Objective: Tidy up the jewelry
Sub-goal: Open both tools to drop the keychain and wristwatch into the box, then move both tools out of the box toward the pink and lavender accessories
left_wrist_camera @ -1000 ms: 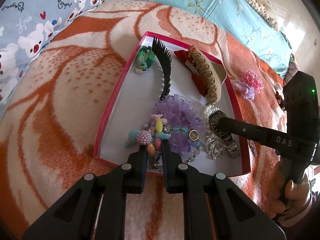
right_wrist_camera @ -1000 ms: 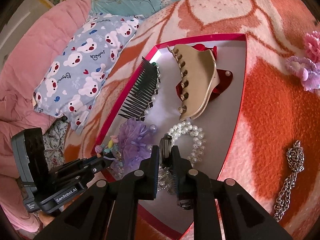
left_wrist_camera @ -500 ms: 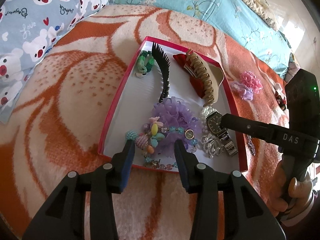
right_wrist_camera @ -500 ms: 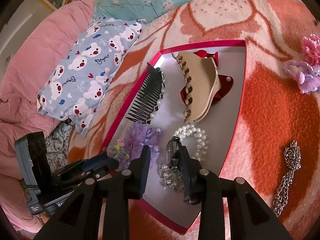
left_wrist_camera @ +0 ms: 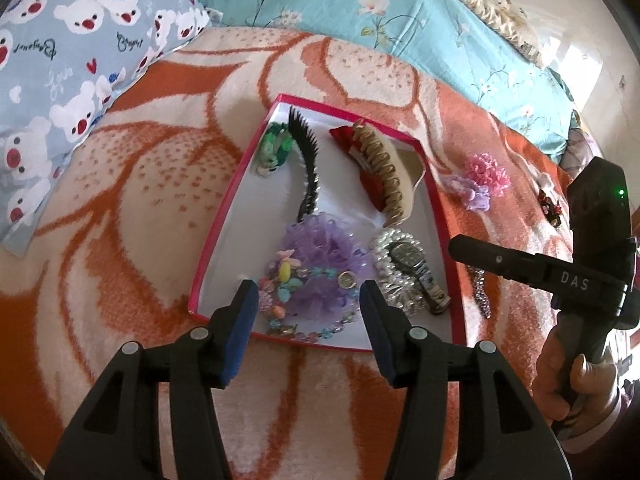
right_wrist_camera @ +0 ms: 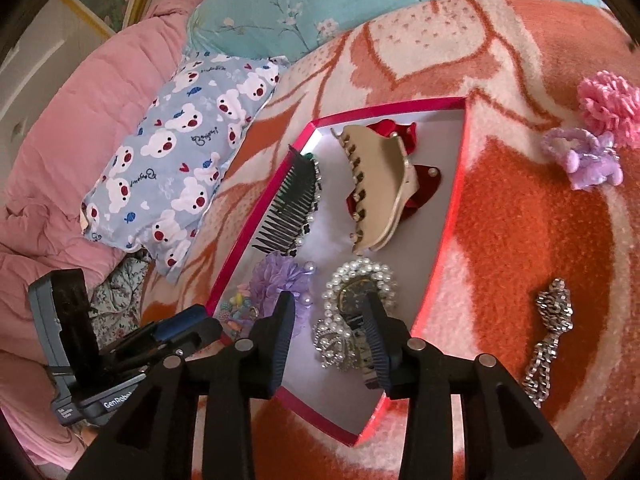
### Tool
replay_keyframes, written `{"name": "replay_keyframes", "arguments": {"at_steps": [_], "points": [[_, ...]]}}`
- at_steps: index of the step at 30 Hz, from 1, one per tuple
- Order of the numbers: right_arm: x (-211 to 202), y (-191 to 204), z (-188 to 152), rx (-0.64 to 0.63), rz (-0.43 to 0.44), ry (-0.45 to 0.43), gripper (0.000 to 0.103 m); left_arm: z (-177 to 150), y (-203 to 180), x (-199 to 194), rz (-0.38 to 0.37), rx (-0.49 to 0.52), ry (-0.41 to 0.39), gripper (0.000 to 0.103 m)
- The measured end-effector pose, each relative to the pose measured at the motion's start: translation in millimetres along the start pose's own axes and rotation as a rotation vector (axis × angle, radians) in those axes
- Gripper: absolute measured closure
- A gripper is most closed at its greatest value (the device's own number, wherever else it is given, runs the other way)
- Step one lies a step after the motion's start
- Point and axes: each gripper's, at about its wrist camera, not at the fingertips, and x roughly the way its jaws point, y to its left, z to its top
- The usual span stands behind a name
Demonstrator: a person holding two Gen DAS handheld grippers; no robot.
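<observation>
Right wrist view check. State the layout.

— Operator: Red tray (right_wrist_camera: pixel 448 216) sits on the orange blanket (right_wrist_camera: pixel 520 208). Cream hair claw (right_wrist_camera: pixel 380 184), black comb (right_wrist_camera: pixel 290 208), watch (right_wrist_camera: pixel 354 300) and beaded bracelet (left_wrist_camera: pixel 288 280) lie inside it. Silver chain (right_wrist_camera: pixel 550 332) and pink scrunchie (right_wrist_camera: pixel 608 108) lie outside, on the blanket.

— Checker: Grippers?

— Operator: Left gripper (left_wrist_camera: pixel 306 308) and right gripper (right_wrist_camera: pixel 330 332) both have jaws spread, holding nothing, above the tray's near end.

— Checker: Procedure: probably the chain next. Approach from above, pinch mid-length, lift clear of the rim.
</observation>
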Motion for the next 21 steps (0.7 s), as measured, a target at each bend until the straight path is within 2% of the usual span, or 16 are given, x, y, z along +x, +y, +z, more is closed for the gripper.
{"name": "replay_keyframes", "arguments": {"at_steps": [5, 21], "points": [[-22, -15, -2, 0.021, -0.015, -0.032, 0.065, 4, -12, -5, -0.010, 0.019, -0.014, 0.051], [-99, -107, -8, 0.195, -0.154, -0.153, 0.061, 7, -56, 5, -0.067, 0.076, 0.012, 0.051]]}}
